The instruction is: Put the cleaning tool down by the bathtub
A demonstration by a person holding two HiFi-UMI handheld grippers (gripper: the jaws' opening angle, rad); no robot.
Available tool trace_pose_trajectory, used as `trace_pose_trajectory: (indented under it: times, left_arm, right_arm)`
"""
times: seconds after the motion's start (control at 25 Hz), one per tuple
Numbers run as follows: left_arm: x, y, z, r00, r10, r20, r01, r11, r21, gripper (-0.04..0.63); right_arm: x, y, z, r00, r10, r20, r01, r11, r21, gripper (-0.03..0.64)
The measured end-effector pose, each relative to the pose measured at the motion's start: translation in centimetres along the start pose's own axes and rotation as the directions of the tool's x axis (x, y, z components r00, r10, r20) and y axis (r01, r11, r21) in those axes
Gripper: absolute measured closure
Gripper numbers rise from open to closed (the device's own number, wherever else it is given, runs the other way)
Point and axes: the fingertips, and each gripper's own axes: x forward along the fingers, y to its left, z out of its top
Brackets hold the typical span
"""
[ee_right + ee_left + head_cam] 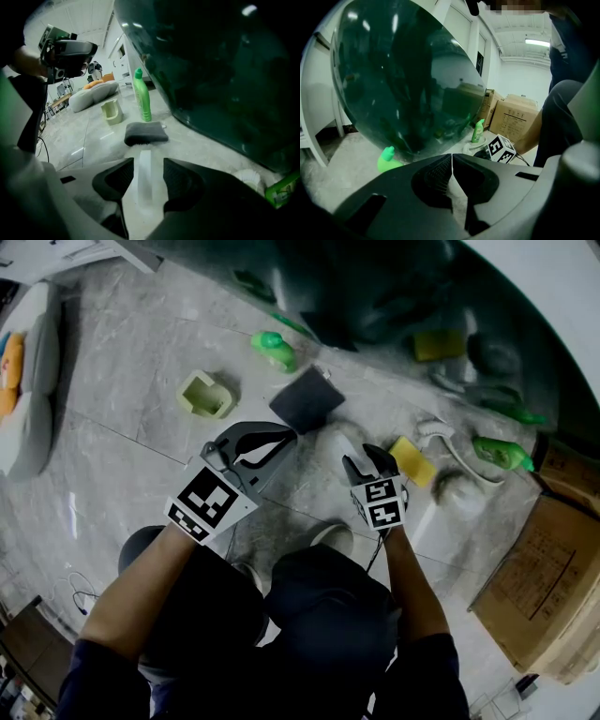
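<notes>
Nearest us, our left gripper [452,157] has its jaws pressed together on nothing. Our right gripper [147,161] holds its jaws well apart, and the white handle [144,176] of the cleaning tool [307,401] shows in the gap with neither pad pressing on it. The tool lies on the grey floor [141,381] just ahead of both grippers, its dark pad [146,132] at the far end, and beyond it a green bottle [142,96] stands close to the dark green bathtub [225,70], with a pale green cup [112,112] to the bottle's left.
</notes>
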Motion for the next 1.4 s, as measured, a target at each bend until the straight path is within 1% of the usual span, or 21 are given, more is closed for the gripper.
trace_pose_trajectory:
  times: [0.16, 0.28, 0.44, 0.64, 0.84, 1.08, 1.24, 1.4]
  left_arm:
    - [-2.3, 1.2, 2.5, 1.0, 0.023, 0.005, -0.024, 0.999, 0.03, 0.56]
    - [-4.6, 1.6, 4.5, 0.999, 0.044, 0.007, -0.044, 0.999, 0.026, 0.56]
    - [-8.3, 1.3, 8.1, 0.998, 0.066, 0.009, -0.066, 0.998, 0.016, 0.56]
    - [-13.1, -0.2, 13.8, 0.999, 0.054, 0.003, -0.054, 0.999, 0.01, 0.56]
    - [-17.8, -2.0, 20.9, 0.999, 0.049, 0.018, -0.049, 0.999, 0.004, 0.56]
    - [-24.7, -4.2, 30.1, 0.996, 0.06, 0.066, -0.06, 0.998, 0.0, 0.56]
    - [-29.5, -5.9, 35.5, 0.992, 0.071, 0.104, -0.073, 0.997, 0.011, 0.56]
    - [-33.7, -7.8, 39.7, 0.986, 0.082, 0.142, -0.085, 0.996, 0.015, 0.56]
  right_arm:
    - [-2.8, -0.8, 2.0, 1.0, -0.003, 0.004, 0.003, 1.0, -0.022, 0.397]
    - [-5.8, -1.0, 4.3, 1.0, -0.017, 0.003, 0.017, 0.999, -0.047, 0.393]
    - [-11.4, -1.0, 8.2, 0.999, -0.036, 0.014, 0.037, 0.997, -0.067, 0.391]
    - [-19.5, 0.1, 14.3, 0.997, -0.051, 0.049, 0.053, 0.998, -0.038, 0.39]
    - [-27.8, 1.8, 20.6, 0.995, -0.051, 0.083, 0.053, 0.998, -0.026, 0.387]
    - [-38.5, 3.9, 29.7, 0.983, -0.063, 0.173, 0.067, 0.998, -0.015, 0.383]
    - [-45.7, 5.8, 35.6, 0.963, -0.076, 0.259, 0.079, 0.997, -0.002, 0.382]
    - [-52.0, 7.8, 40.0, 0.94, -0.09, 0.329, 0.091, 0.996, 0.013, 0.376]
